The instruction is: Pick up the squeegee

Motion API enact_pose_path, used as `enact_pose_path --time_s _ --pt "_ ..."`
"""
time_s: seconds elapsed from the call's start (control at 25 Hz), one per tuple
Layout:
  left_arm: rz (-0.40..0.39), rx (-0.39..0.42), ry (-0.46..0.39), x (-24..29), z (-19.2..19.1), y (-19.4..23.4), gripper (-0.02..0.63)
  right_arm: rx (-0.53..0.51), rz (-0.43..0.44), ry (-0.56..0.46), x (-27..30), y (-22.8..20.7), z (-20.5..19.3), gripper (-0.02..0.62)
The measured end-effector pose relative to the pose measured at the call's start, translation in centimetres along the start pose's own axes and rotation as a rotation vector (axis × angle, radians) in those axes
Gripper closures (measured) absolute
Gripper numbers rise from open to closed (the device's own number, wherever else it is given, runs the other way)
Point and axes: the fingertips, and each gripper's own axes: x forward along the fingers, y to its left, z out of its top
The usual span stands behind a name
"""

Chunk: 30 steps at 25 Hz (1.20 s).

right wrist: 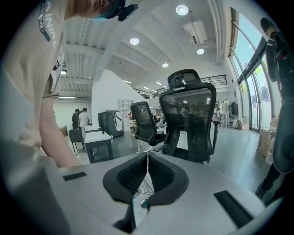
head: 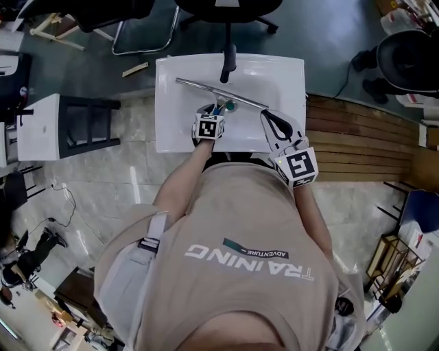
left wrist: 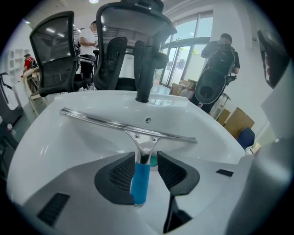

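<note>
The squeegee [head: 219, 91] lies in a white sink [head: 164, 103], its long metal blade [left wrist: 128, 126] across the basin and its blue handle [left wrist: 140, 181] pointing toward me. My left gripper [head: 218, 108] points steeply down over the handle. In the left gripper view its jaws [left wrist: 146, 155] stand open with the handle between the dark pads, the right pad clearly apart from it. My right gripper [head: 264, 113] hovers to the right of the squeegee over the sink's right side. Its pads [right wrist: 148, 153] meet at the tips with nothing held.
A black faucet [head: 228, 65] stands at the sink's far edge, just beyond the blade. An office chair [head: 226, 14] sits behind the sink. A wooden slatted platform [head: 357, 137] lies to the right, and a white table [head: 38, 127] to the left.
</note>
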Motion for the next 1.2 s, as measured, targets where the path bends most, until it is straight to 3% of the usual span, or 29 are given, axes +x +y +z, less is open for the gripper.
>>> enact_pose_path --time_s 0.28,0.6,1.2 --pt "-0.008 -0.043 0.053 1.9 0.0 0.0 0.454 0.067 0.024 -0.010 -0.2 -0.8 -0.4 0.563" --pt "-0.003 0.008 0.102 2.9 1.3 -0.2 0.448 0.065 0.018 0.007 -0.6 -1.6 -1.0 0.563" --pt "-0.020 -0.053 0.041 6.7 1.6 0.9 0.443 0.050 -0.008 0.056 -1.3 -3.5 -2.2 0.563"
